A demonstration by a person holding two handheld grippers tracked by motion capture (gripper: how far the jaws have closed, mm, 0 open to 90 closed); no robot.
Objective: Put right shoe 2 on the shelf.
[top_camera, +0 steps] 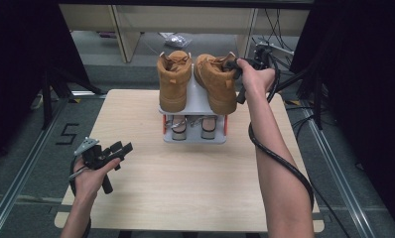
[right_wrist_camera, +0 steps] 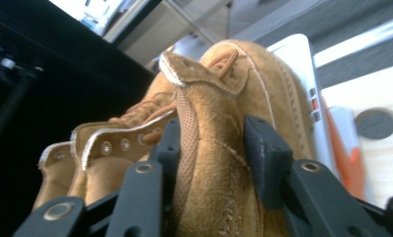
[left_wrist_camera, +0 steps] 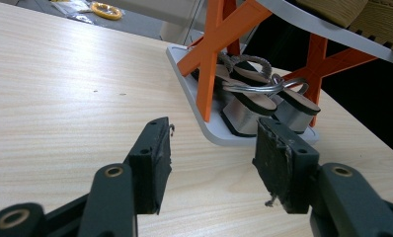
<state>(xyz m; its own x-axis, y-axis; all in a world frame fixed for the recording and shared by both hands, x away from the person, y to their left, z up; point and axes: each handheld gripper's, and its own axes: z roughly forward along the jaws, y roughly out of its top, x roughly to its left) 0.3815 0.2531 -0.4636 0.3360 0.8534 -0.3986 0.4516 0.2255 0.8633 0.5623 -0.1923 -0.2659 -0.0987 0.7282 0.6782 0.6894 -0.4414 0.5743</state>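
Two tan suede boots stand on the top shelf of a small grey rack (top_camera: 195, 101) with orange legs (left_wrist_camera: 210, 64). My right gripper (top_camera: 233, 66) is at the heel collar of the right boot (top_camera: 216, 84). In the right gripper view that collar (right_wrist_camera: 219, 84) sits between the jaws of the right gripper (right_wrist_camera: 212, 148), which stand apart without squeezing it. The left boot (top_camera: 174, 82) is untouched. A pair of sandals (left_wrist_camera: 249, 98) lies on the rack's lower shelf. My left gripper (top_camera: 117, 150) hovers open over the table's near left, its jaws empty (left_wrist_camera: 212, 163).
The light wooden table (top_camera: 185, 183) has bare room in front of and beside the rack. A thick black cable (top_camera: 280, 163) trails along the right forearm. Dark curtains flank both sides, and pale cabinets (top_camera: 121, 29) stand beyond the far edge.
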